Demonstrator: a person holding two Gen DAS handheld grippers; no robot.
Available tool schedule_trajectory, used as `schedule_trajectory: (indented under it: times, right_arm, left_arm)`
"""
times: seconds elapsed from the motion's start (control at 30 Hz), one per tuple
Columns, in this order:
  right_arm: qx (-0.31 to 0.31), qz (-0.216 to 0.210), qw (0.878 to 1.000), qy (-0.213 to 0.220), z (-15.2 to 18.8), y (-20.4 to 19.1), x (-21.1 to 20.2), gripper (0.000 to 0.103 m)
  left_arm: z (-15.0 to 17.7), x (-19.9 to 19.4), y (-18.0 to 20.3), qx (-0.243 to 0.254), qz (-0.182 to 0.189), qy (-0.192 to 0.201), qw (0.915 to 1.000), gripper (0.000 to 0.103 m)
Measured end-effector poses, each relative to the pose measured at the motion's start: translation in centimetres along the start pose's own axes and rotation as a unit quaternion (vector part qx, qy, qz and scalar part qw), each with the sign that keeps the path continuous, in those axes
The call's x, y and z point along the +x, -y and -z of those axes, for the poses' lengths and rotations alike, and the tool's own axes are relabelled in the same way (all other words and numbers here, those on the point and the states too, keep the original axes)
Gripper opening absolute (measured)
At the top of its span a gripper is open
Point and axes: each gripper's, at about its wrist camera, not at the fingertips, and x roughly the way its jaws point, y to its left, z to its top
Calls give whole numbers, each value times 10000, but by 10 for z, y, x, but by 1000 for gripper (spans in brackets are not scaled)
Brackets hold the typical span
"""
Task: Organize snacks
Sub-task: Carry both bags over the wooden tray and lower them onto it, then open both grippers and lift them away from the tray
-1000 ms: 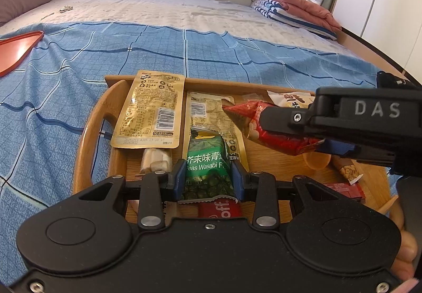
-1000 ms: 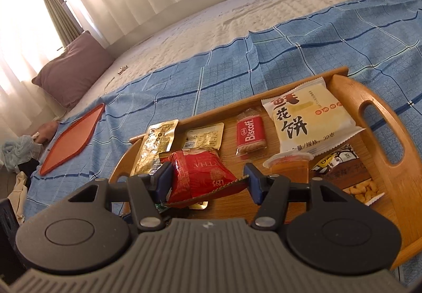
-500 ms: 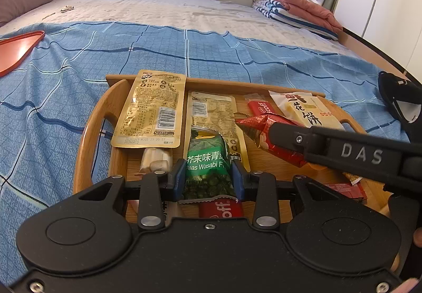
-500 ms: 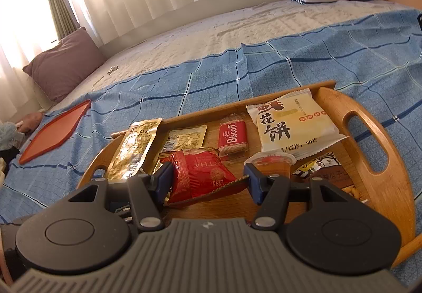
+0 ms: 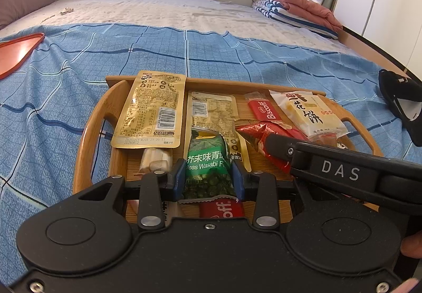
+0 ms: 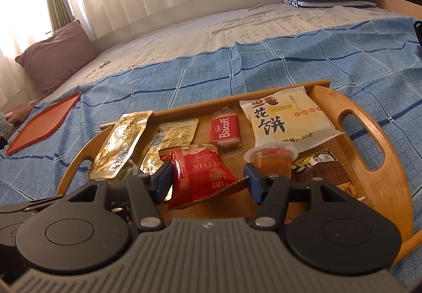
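A wooden tray [image 5: 89,135] with handles lies on the bed and holds several snack packets. My left gripper [image 5: 207,177] is shut on a green wasabi peas packet [image 5: 207,158], held over the tray's near middle. My right gripper [image 6: 209,183] is shut on a red snack packet [image 6: 197,174]; in the left wrist view that red packet [image 5: 263,135] hangs just right of the green one. Flat on the tray lie a gold pouch [image 5: 150,113], a yellow packet [image 5: 213,111], a red Biscoff biscuit [image 6: 225,131], a white flower-cake packet [image 6: 279,119] and a jelly cup [image 6: 271,161].
The tray rests on a blue checked sheet [image 5: 237,55]. An orange tray [image 5: 15,53] lies at the far left, a mauve pillow [image 6: 55,55] behind it. Folded blankets [image 5: 295,11] sit at the back right. A black object [image 5: 403,103] lies right of the tray.
My right gripper, with the red packet, has sunk lower over the tray's right half and rolled toward level. The left gripper and green packet have kept still.
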Motion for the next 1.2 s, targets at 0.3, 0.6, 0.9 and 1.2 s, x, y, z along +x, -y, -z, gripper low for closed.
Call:
schedule_trajectory:
  times: [0.3,0.6,0.9,1.2]
  right_arm:
    - [337,-43,9994,-103,4,9,6,62]
    - [305,-48,9995,-101,3,8,4,66]
    - [312,-118,9994,70,-2,9,-7,77]
    - [153,-62,9996,236,-10,6,-34,83]
  left_arm:
    - [1,1,2,60,-9,31,10000,35]
    - [1,0,2,115,17,16,9999,43]
    - [2,-6,7,139,35,35,9999,60]
    - [-5,-31,10,130,-39,214,9997,84]
